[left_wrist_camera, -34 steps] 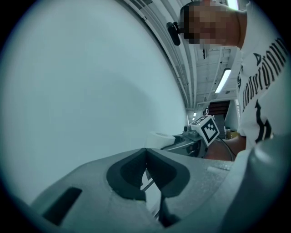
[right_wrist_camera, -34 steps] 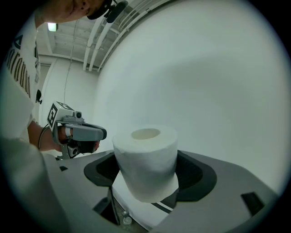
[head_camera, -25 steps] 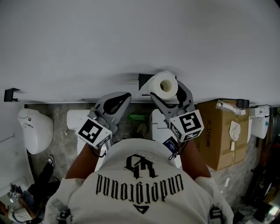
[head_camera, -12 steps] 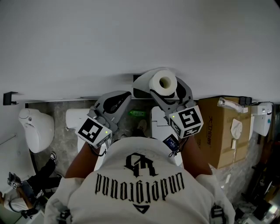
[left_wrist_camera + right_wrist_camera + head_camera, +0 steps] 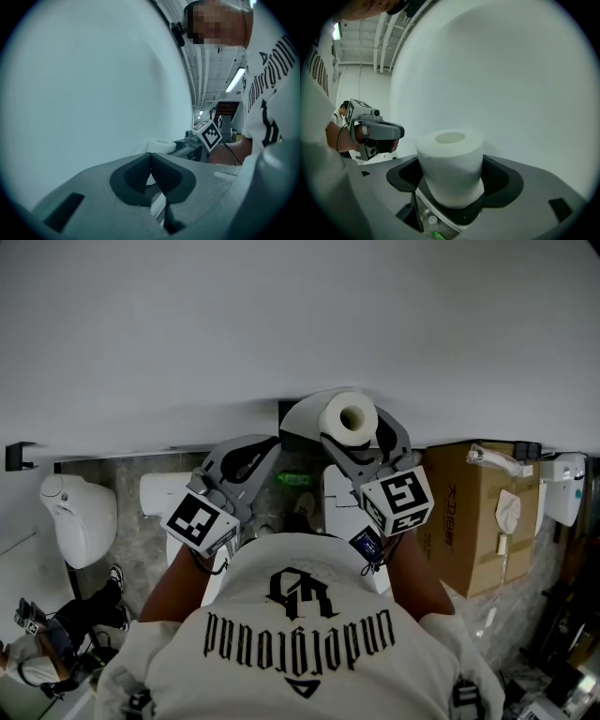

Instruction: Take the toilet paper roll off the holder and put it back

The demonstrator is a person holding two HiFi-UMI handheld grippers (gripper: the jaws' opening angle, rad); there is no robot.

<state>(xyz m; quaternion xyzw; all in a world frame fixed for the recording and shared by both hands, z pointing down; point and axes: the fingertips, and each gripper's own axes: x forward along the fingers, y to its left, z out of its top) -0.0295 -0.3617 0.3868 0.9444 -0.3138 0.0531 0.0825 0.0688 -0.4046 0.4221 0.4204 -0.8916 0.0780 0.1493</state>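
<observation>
A white toilet paper roll [image 5: 349, 416] stands on end between the jaws of my right gripper [image 5: 361, 434], which is shut on it close to the white wall. A loose tail of paper hangs off its left side, over the black holder [image 5: 284, 414] on the wall. In the right gripper view the roll [image 5: 450, 164] fills the space between the jaws, its core hole facing up. My left gripper [image 5: 251, 454] hovers to the left of the roll, shut on nothing. The left gripper view shows its tips [image 5: 151, 159] meeting, with the roll [image 5: 159, 145] beyond them.
A cardboard box [image 5: 478, 521] stands on the floor at the right, with a white fixture [image 5: 562, 493] past it. A white toilet [image 5: 75, 521] sits at the left, under a black wall bracket [image 5: 19, 456]. A green bottle [image 5: 295, 481] lies on the floor between the grippers.
My right gripper has carried the roll a little left and closer to the wall, and the paper tail now covers more of the black holder. The left gripper has stayed put.
</observation>
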